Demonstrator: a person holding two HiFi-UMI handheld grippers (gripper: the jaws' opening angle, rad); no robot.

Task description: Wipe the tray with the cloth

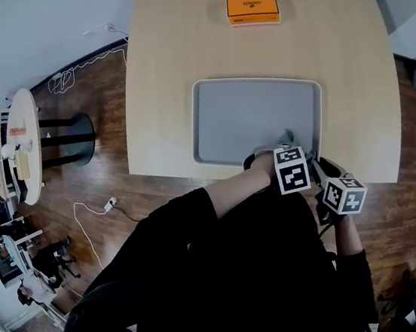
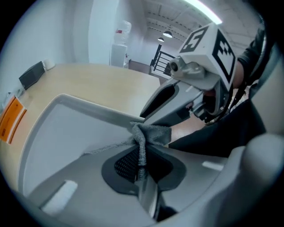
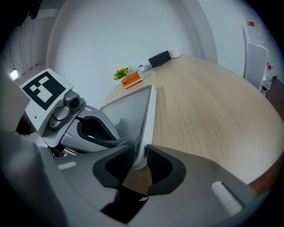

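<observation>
At the tray's point(image 1: 244, 121) near right corner, the left gripper point(image 2: 140, 155) is clenched on the grey cloth point(image 2: 153, 133), bunched against the tray. The right gripper point(image 3: 141, 153) grasps the tray's rim alongside.

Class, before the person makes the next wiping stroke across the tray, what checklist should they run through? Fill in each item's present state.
1. Cloth clamped in the left gripper: ok, jaws shut on it.
2. Cloth at the tray: ok, at its near right corner; whether it touches the surface, cannot tell.
3. Right gripper steadying the tray: the rim sits between its jaws; whether they press on it, cannot tell.
4. Tray surface free of other things: ok.
5. Orange box well away from the tray: ok, at the far end of the table.
</observation>
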